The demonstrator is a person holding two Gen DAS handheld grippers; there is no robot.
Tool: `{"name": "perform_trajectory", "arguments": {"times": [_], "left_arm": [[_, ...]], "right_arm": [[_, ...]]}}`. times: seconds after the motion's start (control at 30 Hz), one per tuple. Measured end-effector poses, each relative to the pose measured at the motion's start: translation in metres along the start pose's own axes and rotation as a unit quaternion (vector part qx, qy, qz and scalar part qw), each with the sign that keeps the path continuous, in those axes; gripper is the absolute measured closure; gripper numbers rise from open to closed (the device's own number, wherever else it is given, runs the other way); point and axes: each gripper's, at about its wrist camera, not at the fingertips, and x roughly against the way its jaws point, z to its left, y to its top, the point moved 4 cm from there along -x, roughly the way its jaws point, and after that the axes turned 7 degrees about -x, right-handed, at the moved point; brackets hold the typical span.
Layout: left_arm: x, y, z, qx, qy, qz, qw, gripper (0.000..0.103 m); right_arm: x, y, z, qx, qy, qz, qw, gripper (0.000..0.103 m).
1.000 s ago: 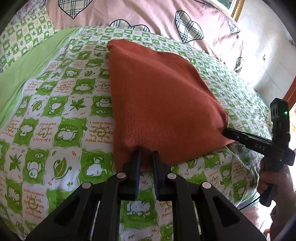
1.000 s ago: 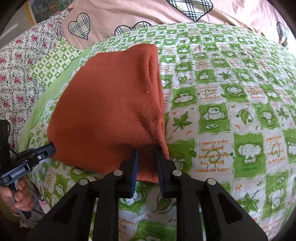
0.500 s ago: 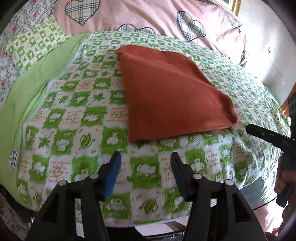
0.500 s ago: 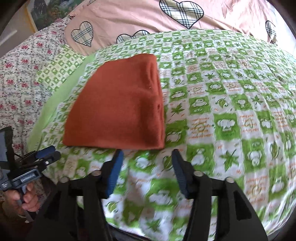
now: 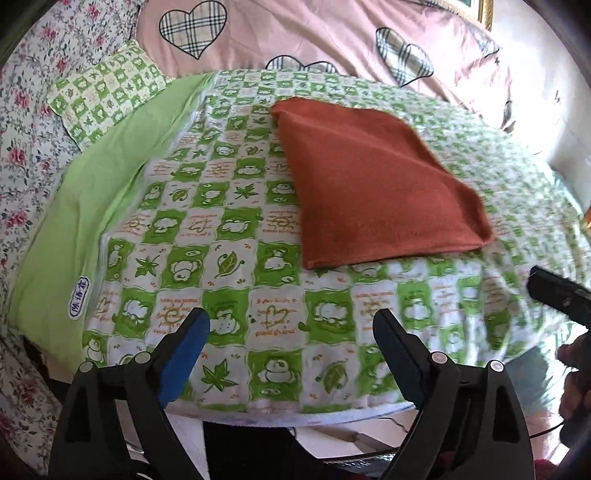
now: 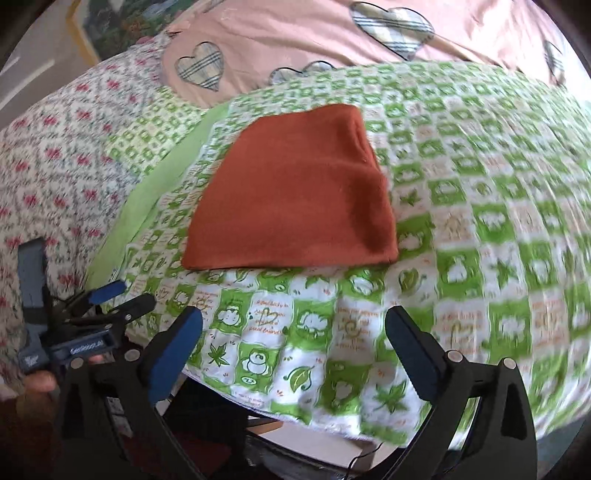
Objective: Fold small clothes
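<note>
A folded rust-orange cloth (image 5: 376,184) (image 6: 295,195) lay flat on the green checked bedspread (image 5: 221,236) (pink heart pillows behind). Left gripper (image 5: 291,332) and right gripper (image 6: 293,330) hung near, jaws wide apart, holding nothing.

The green checked bedspread (image 5: 229,236) lies flat and bare on all sides of the folded orange cloth (image 5: 373,184), leaving open room along its near edge and to its left. A small checked pillow (image 5: 107,96) sits well away at the far left corner. Pink heart-print bedding (image 5: 314,33) rises behind. Both grippers hang spread wide off the bed's near edge, touching nothing.
</note>
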Motion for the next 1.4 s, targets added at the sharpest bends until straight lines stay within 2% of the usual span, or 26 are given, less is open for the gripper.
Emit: {"name": "perform_trajectory", "arguments": {"times": [0.03,0.13,0.2,0.23,0.37,0.47,0.53,0.67,0.7,0.87,1.0,1.1,1.4], "left_arm": [[0.003,-0.001,0.001,0.004,-0.003,-0.003,1.0,0.012],[0.016,-0.004,0.007,0.018,0.007,-0.026,0.9995,0.012],[0.024,-0.006,0.007,0.02,0.016,-0.037,0.999,0.012],[0.025,-0.006,0.006,0.014,0.022,-0.034,0.9991,0.011],[0.022,-0.008,0.006,0.014,0.028,-0.019,0.9993,0.007],[0.021,-0.007,0.007,0.02,0.02,-0.022,0.9993,0.006],[0.018,-0.006,0.007,0.018,0.027,-0.017,0.9993,0.006],[0.014,0.001,0.01,0.024,0.043,-0.022,0.9985,0.006],[0.013,0.004,0.011,0.031,0.044,-0.029,0.9981,0.006],[0.006,0.019,0.008,0.028,0.055,-0.046,0.997,0.006],[-0.005,0.028,0.0,0.015,0.052,-0.039,0.9978,0.006],[-0.015,0.034,-0.002,0.014,0.047,-0.032,0.9983,0.006],[-0.03,0.044,-0.01,0.002,0.063,-0.02,0.9978,0.005]], "right_arm": [[0.003,-0.003,0.003,0.001,-0.001,-0.001,1.0,0.004],[0.011,-0.017,0.009,-0.027,0.034,0.007,0.999,0.004],[0.014,-0.029,0.011,-0.069,0.079,0.013,0.994,0.004],[0.014,-0.036,0.015,-0.071,0.088,0.015,0.993,0.004],[0.011,-0.048,0.039,0.003,0.057,0.046,0.997,0.003],[0.019,-0.04,0.045,0.049,0.026,0.009,0.998,0.003],[0.021,-0.03,0.04,0.082,-0.023,-0.026,0.996,0.003],[0.025,-0.008,0.023,0.131,-0.139,-0.086,0.978,0.0],[0.025,-0.003,0.017,0.13,-0.144,-0.089,0.977,0.0],[0.01,0.01,0.0,0.084,-0.086,-0.054,0.991,0.0],[-0.013,0.011,0.0,0.085,-0.072,-0.018,0.994,0.0],[-0.02,0.015,0.005,0.085,-0.048,-0.015,0.995,0.0],[-0.038,0.029,0.008,0.083,-0.057,-0.005,0.995,0.0]]}}
